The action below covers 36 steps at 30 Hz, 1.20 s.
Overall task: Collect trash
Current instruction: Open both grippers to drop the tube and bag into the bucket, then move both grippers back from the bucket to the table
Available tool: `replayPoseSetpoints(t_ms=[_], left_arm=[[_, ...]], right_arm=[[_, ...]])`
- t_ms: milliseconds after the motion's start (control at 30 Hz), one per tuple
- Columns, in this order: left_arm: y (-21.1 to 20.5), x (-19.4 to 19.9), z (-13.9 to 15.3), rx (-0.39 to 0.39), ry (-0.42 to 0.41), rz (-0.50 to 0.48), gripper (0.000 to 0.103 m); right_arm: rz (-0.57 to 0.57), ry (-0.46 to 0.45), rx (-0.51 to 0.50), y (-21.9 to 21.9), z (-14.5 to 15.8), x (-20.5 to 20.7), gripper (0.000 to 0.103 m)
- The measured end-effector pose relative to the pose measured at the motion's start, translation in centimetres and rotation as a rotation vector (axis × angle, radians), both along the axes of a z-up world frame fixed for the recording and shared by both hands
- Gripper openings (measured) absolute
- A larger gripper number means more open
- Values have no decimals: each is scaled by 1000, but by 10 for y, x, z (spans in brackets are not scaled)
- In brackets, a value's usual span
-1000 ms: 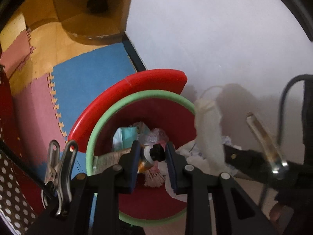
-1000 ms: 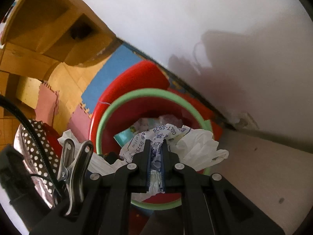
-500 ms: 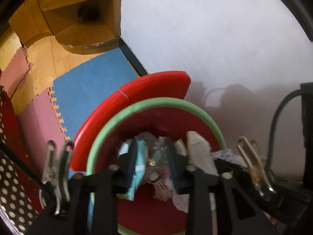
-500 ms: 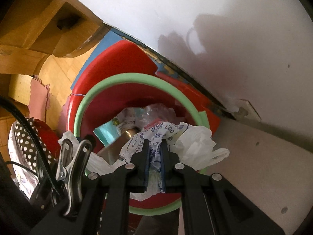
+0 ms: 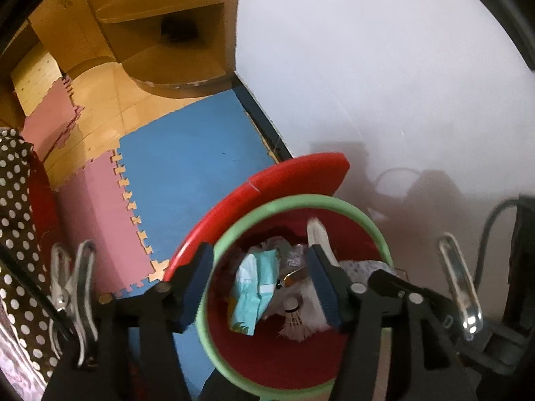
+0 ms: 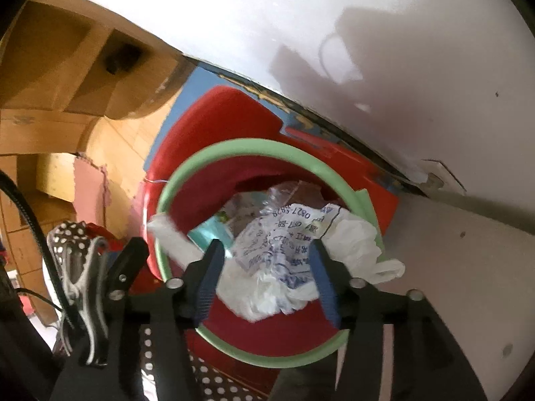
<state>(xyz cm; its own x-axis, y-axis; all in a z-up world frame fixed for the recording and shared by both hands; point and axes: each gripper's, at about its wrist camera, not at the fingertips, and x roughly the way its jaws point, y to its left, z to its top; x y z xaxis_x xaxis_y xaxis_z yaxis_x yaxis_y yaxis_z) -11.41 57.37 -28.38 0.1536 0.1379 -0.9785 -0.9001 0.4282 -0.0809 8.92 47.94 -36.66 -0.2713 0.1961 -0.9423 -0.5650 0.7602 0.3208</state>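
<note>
In the left wrist view, the left tool (image 5: 259, 284) hangs over a red bin with a green rim (image 5: 234, 230) that stands on the floor by a white wall (image 5: 384, 67). Its jaws have just been opening and now stand wide, and nothing is pinched between them. Down inside the bin lie a light blue packet (image 5: 252, 292), a small tube (image 5: 294, 275) and a white shuttlecock (image 5: 294, 315), so this trash is in the bin. Blue and pink foam mats (image 5: 187, 180) cover the floor next to the bin, and a wooden shelf (image 5: 160, 33) stands farther off. In the right wrist view, the right tool (image 6: 264, 277) is also above the bin's green rim (image 6: 234, 148). Its jaws have just been opening too, and they stand wide apart. A crumpled white plastic bag with blue print (image 6: 277, 267) sits between them, but the pads do not seem to press on it. The bag is puffy, and part of it flops over the rim on the side toward the pale table (image 6: 451, 284). That is the thing that could go wrong: the bag is light and springy, so it may puff back up and slide out over the rim instead of dropping in. It could also cling to a pad and get pulled back out when the tool lifts. The two tools are close together over one bin, so they could bump each other.
</note>
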Motion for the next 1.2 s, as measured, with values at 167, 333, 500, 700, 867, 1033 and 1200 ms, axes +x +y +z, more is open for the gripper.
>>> replayPoseSetpoints(t_ms=[167,333,500,700,867,1033,1200], left_arm=[[14,-5,30,2,12,33,79],[21,0,77,35,-20,47,81],[15,4,113,53,-42,37,86],[-11,11,163,32,-63,-20,87],[-40,17,215,81,-85,-55,87],[-66,24,261,125,-136,-46,87],[-93,36,298,187,-150,-90,87]], right_arm=[[10,-9,73,-4,27,-7,68],[1,-34,163,-5,76,-12,68],[0,-62,202,-11,118,-12,68],[37,-146,231,-37,184,-18,71],[25,-212,282,-71,241,-21,71],[-18,-237,346,-102,286,-18,74],[-24,-283,407,-132,329,-18,75]])
